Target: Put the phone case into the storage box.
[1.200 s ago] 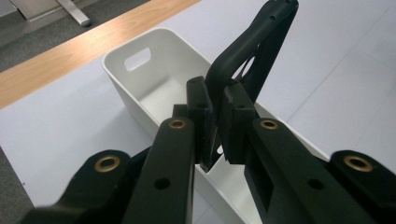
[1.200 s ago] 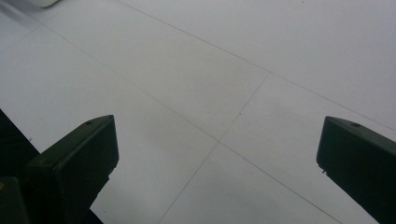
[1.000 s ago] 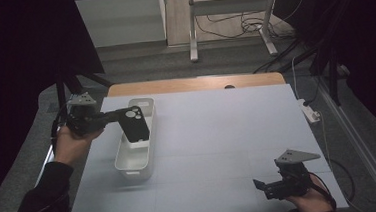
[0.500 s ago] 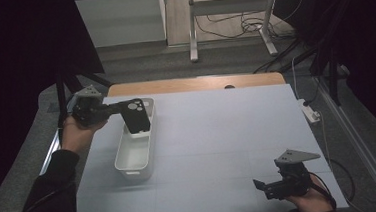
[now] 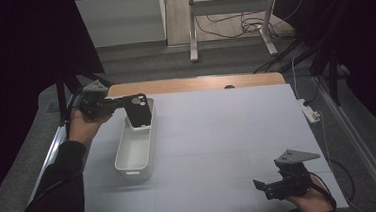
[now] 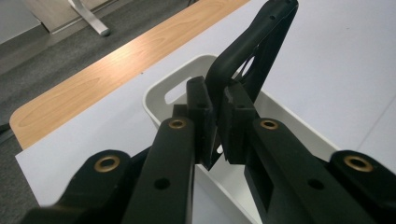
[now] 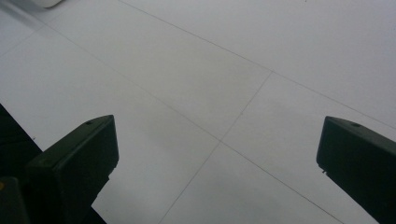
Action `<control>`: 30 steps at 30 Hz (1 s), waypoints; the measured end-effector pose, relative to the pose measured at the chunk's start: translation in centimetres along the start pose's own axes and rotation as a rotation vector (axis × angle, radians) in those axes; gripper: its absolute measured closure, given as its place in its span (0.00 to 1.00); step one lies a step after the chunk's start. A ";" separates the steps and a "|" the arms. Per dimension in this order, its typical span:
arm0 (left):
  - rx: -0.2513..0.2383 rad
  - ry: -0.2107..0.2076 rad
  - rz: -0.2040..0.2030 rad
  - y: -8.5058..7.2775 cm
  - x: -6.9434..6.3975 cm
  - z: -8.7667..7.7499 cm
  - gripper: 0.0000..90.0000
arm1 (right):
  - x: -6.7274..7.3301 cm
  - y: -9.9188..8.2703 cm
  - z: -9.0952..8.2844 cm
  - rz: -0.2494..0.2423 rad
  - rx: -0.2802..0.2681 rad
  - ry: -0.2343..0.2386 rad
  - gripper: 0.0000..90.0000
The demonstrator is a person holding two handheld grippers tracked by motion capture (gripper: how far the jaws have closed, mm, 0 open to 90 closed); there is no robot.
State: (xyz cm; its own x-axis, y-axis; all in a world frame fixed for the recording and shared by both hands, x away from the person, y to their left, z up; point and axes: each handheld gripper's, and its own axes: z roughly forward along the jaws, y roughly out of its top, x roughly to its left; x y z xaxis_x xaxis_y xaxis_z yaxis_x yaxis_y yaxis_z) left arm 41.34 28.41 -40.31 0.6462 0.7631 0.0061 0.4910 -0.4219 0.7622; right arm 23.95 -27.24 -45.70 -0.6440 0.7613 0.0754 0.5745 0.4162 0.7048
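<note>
One white table (image 5: 218,134) with a wooden far edge carries one long white plastic bin (image 5: 136,147), smooth, with rounded corners and a slot handle. The person's left forearm reaches forward along the table's left side, its left gripper (image 5: 118,104) level, jaws clamped on the edge of one black phone case (image 5: 138,109), matte, with a round camera cutout, hanging beyond the jaw tips over the bin's far end. The right gripper (image 5: 263,187) rests low near the front corner, jaws wide apart over bare tabletop.
</note>
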 end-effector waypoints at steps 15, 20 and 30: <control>-0.005 0.030 -0.017 0.2 1.3 2.2 0.92 | 0.0 0.0 0.0 -0.002 0.001 0.004 0.00; -0.011 0.041 -0.009 0.3 1.6 2.8 0.92 | 0.0 0.0 0.0 -0.002 0.001 0.007 0.00; -0.022 0.057 0.016 0.4 1.9 3.8 0.92 | -0.1 0.0 0.0 0.005 0.006 0.010 0.00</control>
State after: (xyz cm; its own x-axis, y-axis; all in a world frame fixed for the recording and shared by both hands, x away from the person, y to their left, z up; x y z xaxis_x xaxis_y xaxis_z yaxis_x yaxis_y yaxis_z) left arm 45.03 27.80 -42.44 0.6190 0.7834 0.0552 0.4673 -0.4239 0.7758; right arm 24.01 -27.29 -45.74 -0.6463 0.7582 0.0859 0.5807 0.4156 0.7001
